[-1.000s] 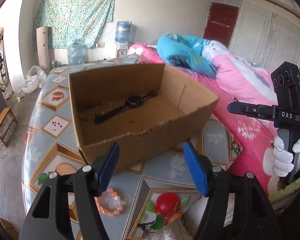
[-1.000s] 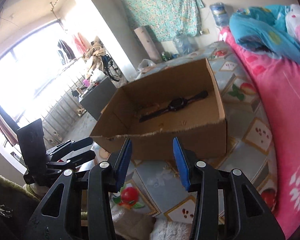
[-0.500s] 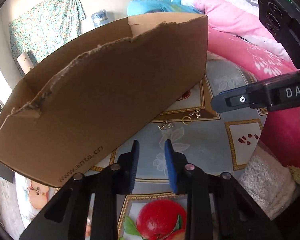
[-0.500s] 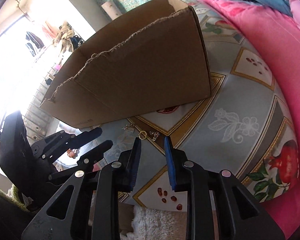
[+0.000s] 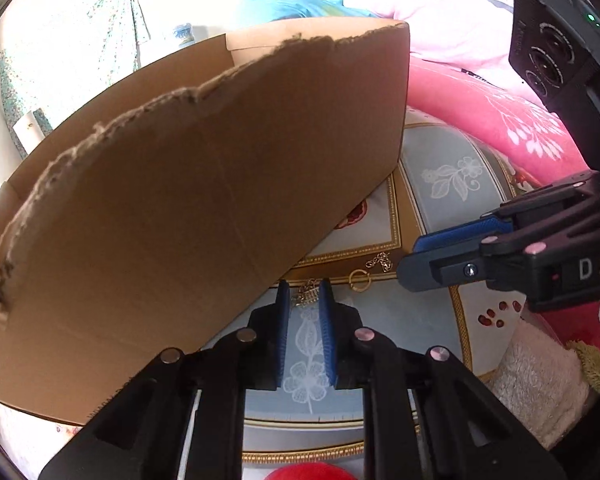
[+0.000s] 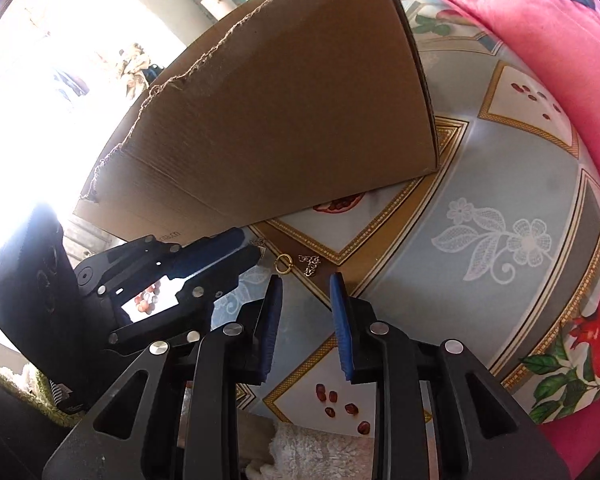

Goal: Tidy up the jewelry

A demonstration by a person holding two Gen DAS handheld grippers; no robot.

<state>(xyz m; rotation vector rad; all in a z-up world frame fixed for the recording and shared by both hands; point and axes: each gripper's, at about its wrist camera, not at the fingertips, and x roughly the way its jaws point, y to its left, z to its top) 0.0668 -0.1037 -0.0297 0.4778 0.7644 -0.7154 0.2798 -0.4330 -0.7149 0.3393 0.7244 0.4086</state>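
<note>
Three small gold pieces lie on the patterned tablecloth in front of the cardboard box. My left gripper is closing, and a bunched gold chain sits between its tips with a narrow gap still showing. In the right wrist view the left gripper covers most of that chain. A gold ring lies in the middle. A second chain lies just beyond my right gripper, whose jaws stand narrowly apart with nothing between them.
The box wall rises close behind the jewellery and hides its inside. Pink bedding borders the cloth on the right. A fluffy towel lies at the near edge. Orange beads show through the left gripper's frame.
Both grippers dropped from above the open box to the cloth in front of it. Both sets of jaws narrowed. The watch in the box is now hidden behind its wall.
</note>
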